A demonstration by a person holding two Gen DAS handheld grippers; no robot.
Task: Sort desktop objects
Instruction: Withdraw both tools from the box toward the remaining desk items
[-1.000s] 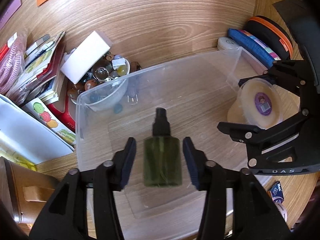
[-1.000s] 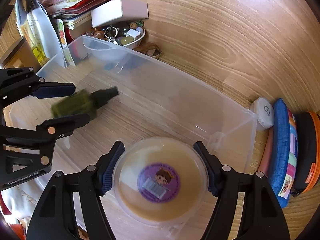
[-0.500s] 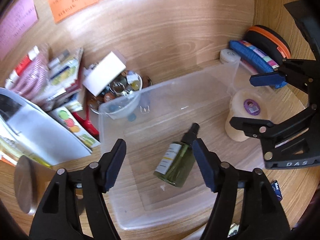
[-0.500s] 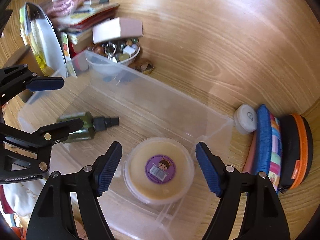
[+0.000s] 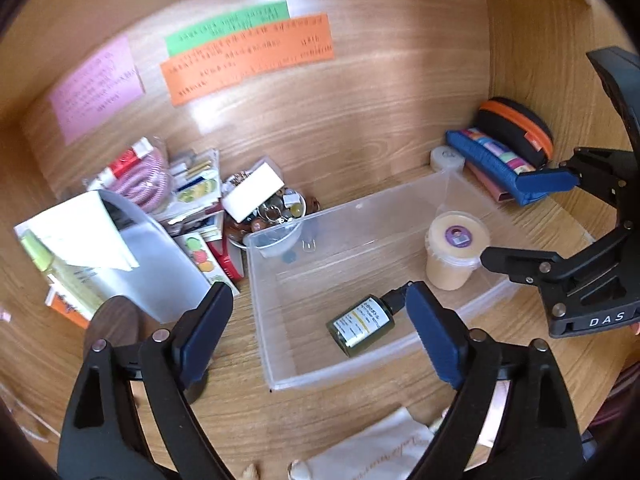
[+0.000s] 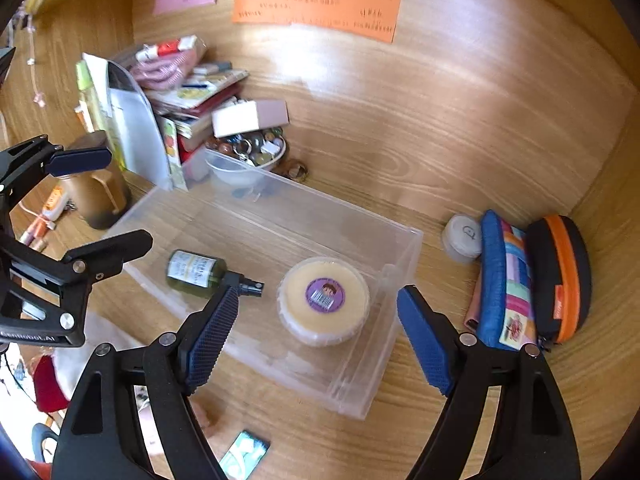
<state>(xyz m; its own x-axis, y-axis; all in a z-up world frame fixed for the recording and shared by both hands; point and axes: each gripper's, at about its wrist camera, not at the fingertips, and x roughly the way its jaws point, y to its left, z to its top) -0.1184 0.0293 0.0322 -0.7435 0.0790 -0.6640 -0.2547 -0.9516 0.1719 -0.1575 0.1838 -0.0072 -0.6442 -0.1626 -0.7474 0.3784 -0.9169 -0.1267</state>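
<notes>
Lying on its side in the clear bin point(image 5: 280, 364), the green spray bottle point(image 5: 360, 326) sits near the upright lidded tub point(image 6: 323, 300). Both the left tongs point(image 5: 316, 324) and right tongs point(image 6: 316, 332) hang above, jaws opening, gripping nothing. A trinket bowl point(image 6: 256, 160) crowds the bin's far corner; pouches point(image 6: 508, 280) flank it. "DAS" marks the right tongs.

Home study desk point(image 5: 360, 128): taped notes point(image 5: 248, 56) (coloured), books point(image 6: 200, 96), pencil case point(image 6: 506, 280).
</notes>
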